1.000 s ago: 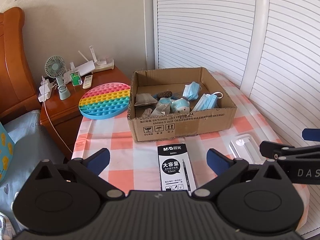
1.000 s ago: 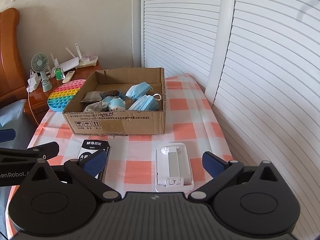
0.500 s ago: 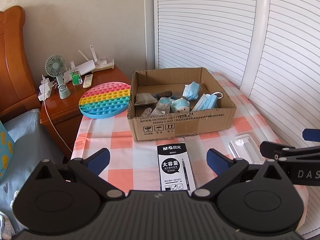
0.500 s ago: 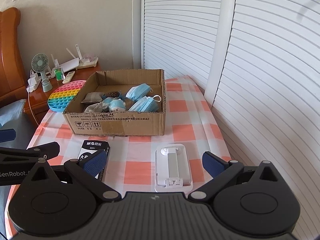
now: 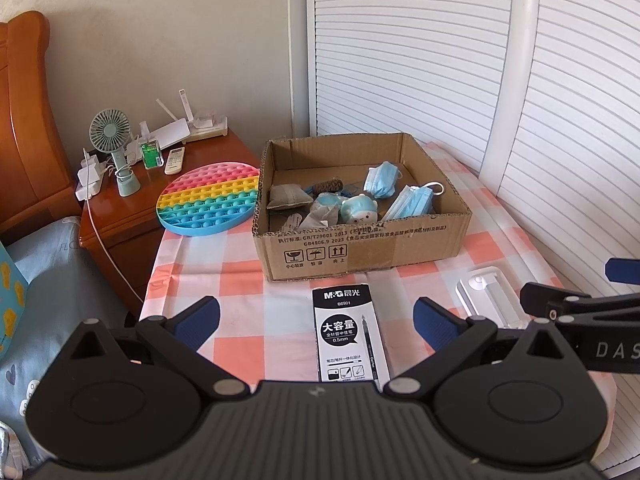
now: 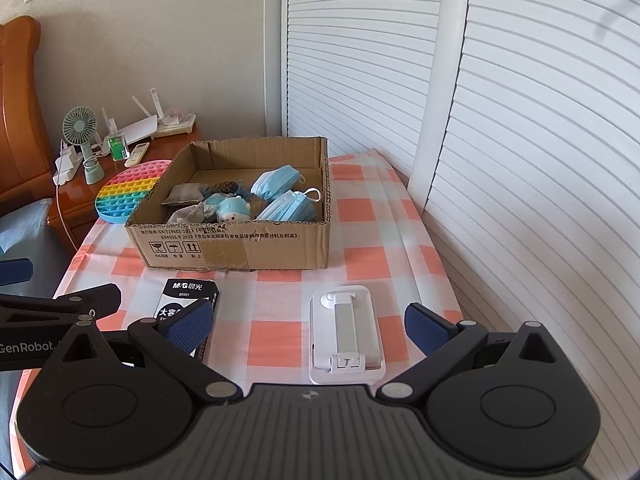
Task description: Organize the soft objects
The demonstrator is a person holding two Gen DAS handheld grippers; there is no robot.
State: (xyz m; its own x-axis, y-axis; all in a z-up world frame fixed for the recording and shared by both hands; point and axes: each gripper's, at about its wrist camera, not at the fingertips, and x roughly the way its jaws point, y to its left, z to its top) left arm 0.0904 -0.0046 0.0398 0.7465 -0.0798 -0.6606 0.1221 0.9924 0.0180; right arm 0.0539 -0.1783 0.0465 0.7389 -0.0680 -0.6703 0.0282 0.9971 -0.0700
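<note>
Soft items sit heaped in the cardboard box (image 5: pixel 362 240) at mid-table: two blue face masks (image 5: pixel 412 206), a small plush toy (image 5: pixel 359 210), a grey pouch (image 5: pixel 289 197), crumpled wrappers. All look light and limp; they'll likely sag and snag one another. Pinch a mask across its pleated body, not the ear loop; take the plush at its round body.

Your left gripper (image 5: pixel 316 316) and right gripper (image 6: pixel 308 322) both hover spread wide, holding nothing, at the near table edge.

The box's near wall stands between you and the heap, so come in over it. Rigid pen box (image 5: pixel 350 334) and white phone stand (image 6: pixel 345 334) lie right below your fingers. Rainbow pop mat (image 5: pixel 208 200) touches the box's left side.
</note>
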